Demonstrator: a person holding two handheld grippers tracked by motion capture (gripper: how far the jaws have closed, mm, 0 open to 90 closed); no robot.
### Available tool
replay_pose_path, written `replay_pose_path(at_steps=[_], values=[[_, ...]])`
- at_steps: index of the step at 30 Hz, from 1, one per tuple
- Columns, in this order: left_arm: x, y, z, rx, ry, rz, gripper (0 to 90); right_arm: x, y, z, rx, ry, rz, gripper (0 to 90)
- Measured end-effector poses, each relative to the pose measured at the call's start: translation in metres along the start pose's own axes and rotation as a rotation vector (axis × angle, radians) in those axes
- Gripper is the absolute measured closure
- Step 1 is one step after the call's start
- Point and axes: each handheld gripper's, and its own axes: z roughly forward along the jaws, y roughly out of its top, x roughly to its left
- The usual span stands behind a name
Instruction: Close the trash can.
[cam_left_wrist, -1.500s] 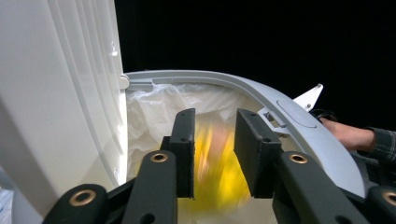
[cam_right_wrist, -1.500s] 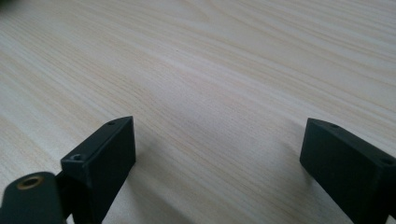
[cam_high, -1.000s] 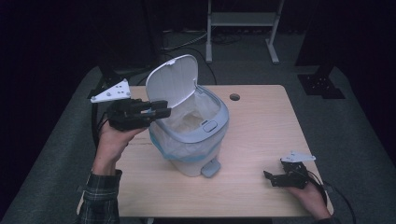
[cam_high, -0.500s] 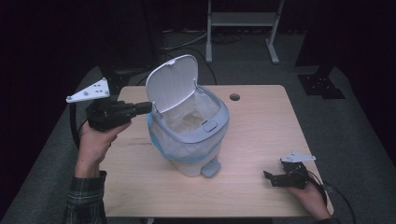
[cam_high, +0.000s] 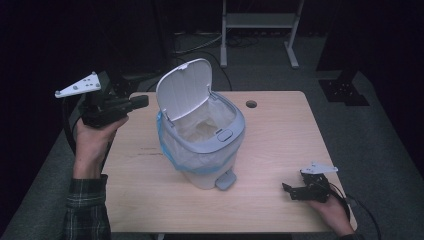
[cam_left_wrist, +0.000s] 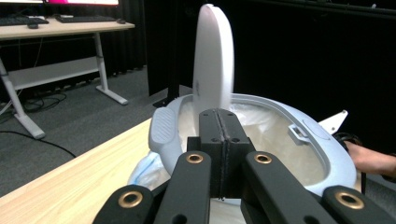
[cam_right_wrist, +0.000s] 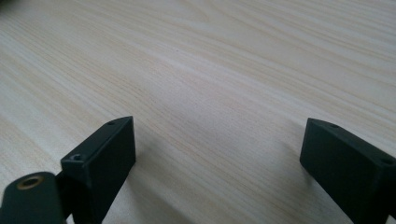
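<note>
Pale wood grain covered the rectangular bench (cam_high: 280, 150), and on its near right corner the person's right hand (cam_high: 330, 207) held the right tongs (cam_high: 289, 191) low against the board; in the right gripper view those black jaws stood wide apart with only bare wood between them, and nothing was gripped. Near the middle of the bench stood the small white pedal bin with a grey rim (cam_high: 202, 145), upright, its grey foot pedal (cam_high: 226, 180) facing the near edge; a translucent liner bag with a blue hem (cam_high: 172, 152) was folded over its rim and hung down the outside; the white hinged lid (cam_high: 184, 90) stood raised, almost upright, at the far left of the rim. Left of the bin, at the bench's left edge, the left hand (cam_high: 92, 142), its sleeve plaid, held the left tongs (cam_high: 145, 101) level and aimed at the bin, close beside the lid yet apart from it; the jaws had just come together, and in the left gripper view they were pressed flat on each other with nothing between them. Farther back, on the dark floor, stood a grey metal frame (cam_high: 257, 22).
</note>
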Motion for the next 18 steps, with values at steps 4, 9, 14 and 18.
replay_pose_path(at_steps=[4, 9, 14, 18], values=[[0.004, 0.002, 0.005, -0.009, -0.006, -0.010, 90.0, 0.000, 0.000, 0.000, -0.001, -0.001, 0.000, 9.2], [0.005, 0.003, 0.012, -0.020, -0.023, -0.017, 90.0, 0.000, 0.000, 0.000, -0.001, -0.001, 0.001, 9.2], [0.001, 0.006, 0.017, -0.034, -0.045, -0.007, 90.0, 0.000, 0.000, 0.000, -0.001, -0.001, 0.001, 9.2], [-0.001, 0.008, 0.017, -0.037, -0.044, -0.001, 90.0, 0.000, 0.000, 0.000, -0.001, -0.001, 0.001, 9.2]])
